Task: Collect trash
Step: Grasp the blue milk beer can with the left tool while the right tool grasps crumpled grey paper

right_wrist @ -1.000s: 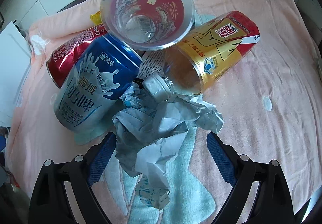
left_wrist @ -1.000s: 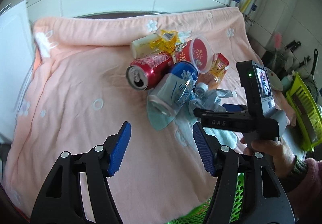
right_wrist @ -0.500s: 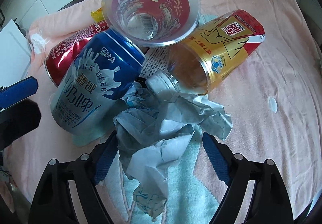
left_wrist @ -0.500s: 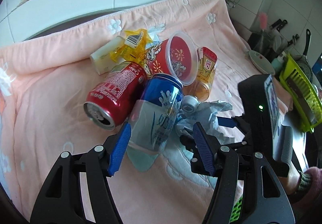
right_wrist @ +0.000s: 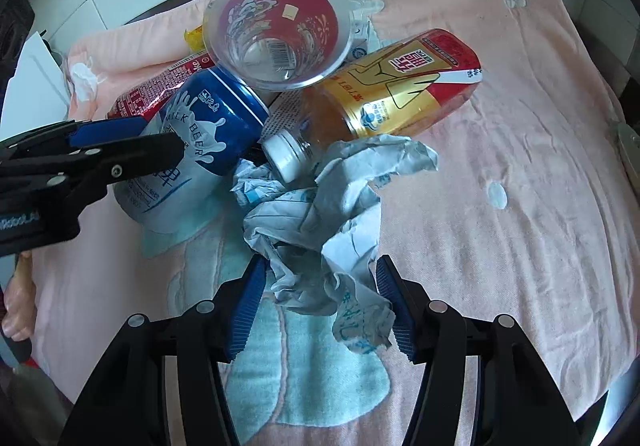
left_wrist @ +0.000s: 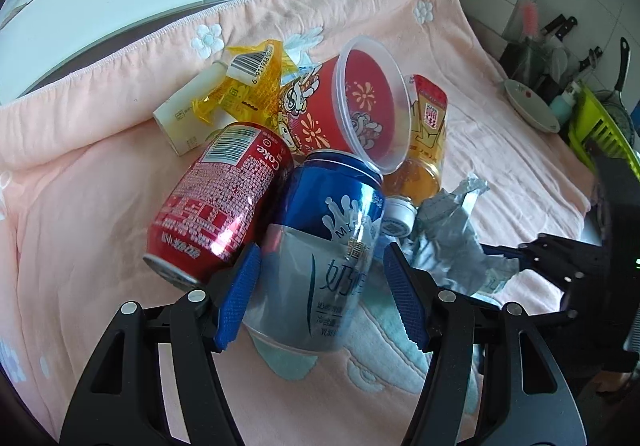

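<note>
Between the left hand-held gripper point(left_wrist: 322, 296) pads: blue milk-beer can point(left_wrist: 324, 246), lying on the pink towel point(left_wrist: 100, 205). Jaws spread wide, straddling the can, not clamped; contact unclear. Red Coke can point(left_wrist: 216, 201) touches the blue can's left side. Red plastic cup point(left_wrist: 360, 113) rests on the blue can's far end, amber bottle point(left_wrist: 424, 141) just right of it. Crumpled paper point(right_wrist: 320, 230) just right of the blue can, sitting between the right hand-held gripper point(right_wrist: 320, 310) pads; jaws partly open, pads at the paper's edges, grip not confirmed.
</note>
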The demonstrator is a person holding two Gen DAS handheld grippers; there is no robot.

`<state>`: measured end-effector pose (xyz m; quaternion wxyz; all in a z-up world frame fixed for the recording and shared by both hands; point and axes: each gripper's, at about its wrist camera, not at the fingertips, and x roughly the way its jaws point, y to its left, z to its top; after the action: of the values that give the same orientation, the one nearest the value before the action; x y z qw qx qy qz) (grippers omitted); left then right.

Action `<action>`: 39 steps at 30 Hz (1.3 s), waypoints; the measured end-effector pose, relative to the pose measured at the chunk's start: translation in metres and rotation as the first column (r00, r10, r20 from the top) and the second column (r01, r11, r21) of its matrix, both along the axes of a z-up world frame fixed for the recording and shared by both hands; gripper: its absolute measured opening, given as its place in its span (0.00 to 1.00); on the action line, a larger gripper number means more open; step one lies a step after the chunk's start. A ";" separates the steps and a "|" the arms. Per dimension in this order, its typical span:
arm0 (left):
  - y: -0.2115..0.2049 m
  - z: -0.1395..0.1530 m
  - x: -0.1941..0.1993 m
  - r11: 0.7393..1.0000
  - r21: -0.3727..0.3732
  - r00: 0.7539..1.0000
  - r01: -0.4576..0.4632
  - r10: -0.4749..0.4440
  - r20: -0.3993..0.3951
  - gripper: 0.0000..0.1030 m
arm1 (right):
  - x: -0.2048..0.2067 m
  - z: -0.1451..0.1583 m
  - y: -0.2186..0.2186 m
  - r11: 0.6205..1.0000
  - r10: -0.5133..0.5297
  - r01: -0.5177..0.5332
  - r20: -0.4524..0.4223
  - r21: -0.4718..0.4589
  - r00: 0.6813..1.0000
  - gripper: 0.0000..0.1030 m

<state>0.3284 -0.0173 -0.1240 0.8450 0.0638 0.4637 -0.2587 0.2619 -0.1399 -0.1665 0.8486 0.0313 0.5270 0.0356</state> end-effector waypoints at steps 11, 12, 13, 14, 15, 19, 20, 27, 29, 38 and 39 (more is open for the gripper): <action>-0.010 -0.008 0.008 0.998 0.030 0.999 0.050 -0.050 -0.015 0.63 | -0.016 0.009 -0.021 0.999 0.040 -0.040 0.015 -0.023 0.999 0.81; -0.011 -0.008 0.009 0.998 0.027 0.999 0.051 -0.051 -0.019 0.63 | -0.015 0.010 -0.021 0.999 0.044 -0.044 0.016 -0.019 0.999 0.82; -0.011 -0.009 0.010 0.998 0.024 0.998 0.053 -0.052 -0.024 0.64 | -0.015 0.010 -0.021 0.999 0.047 -0.047 0.016 -0.017 0.999 0.83; -0.011 -0.009 0.011 0.998 0.023 0.998 0.053 -0.052 -0.028 0.64 | -0.013 0.011 -0.019 0.999 0.047 -0.047 0.015 -0.021 0.999 0.84; -0.011 -0.009 0.012 0.998 0.020 0.998 0.052 -0.052 -0.033 0.64 | -0.012 0.011 -0.018 0.998 0.050 -0.050 0.015 -0.024 0.999 0.84; -0.014 -0.012 0.013 0.998 0.024 0.997 0.060 -0.059 -0.039 0.65 | -0.012 0.010 -0.019 0.998 0.054 -0.053 0.010 -0.030 0.999 0.84; -0.014 -0.012 0.014 0.998 0.022 0.997 0.064 -0.063 -0.045 0.65 | -0.011 0.010 -0.018 0.998 0.054 -0.054 0.011 -0.027 0.998 0.84; -0.014 -0.017 0.018 0.998 0.010 0.995 0.067 -0.066 -0.077 0.66 | -0.011 0.013 -0.022 0.998 0.051 -0.050 0.014 -0.031 0.999 0.84; -0.014 -0.020 0.021 0.998 -0.006 0.993 0.062 -0.062 -0.104 0.66 | -0.010 0.013 -0.023 0.998 0.055 -0.055 0.006 -0.023 0.998 0.85; -0.003 -0.012 0.008 0.999 -0.019 0.998 0.038 -0.039 -0.051 0.63 | 0.004 0.009 -0.007 0.995 0.084 -0.085 -0.017 -0.044 0.996 0.89; 0.001 -0.009 0.006 0.999 -0.035 0.998 0.028 -0.030 -0.050 0.63 | 0.006 0.008 -0.005 0.995 0.084 -0.085 -0.017 -0.051 0.996 0.89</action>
<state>0.3340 -0.0161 -0.1334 0.8302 0.0495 0.4793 -0.2803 0.2680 -0.1454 -0.1588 0.8428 -0.0127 0.5349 0.0577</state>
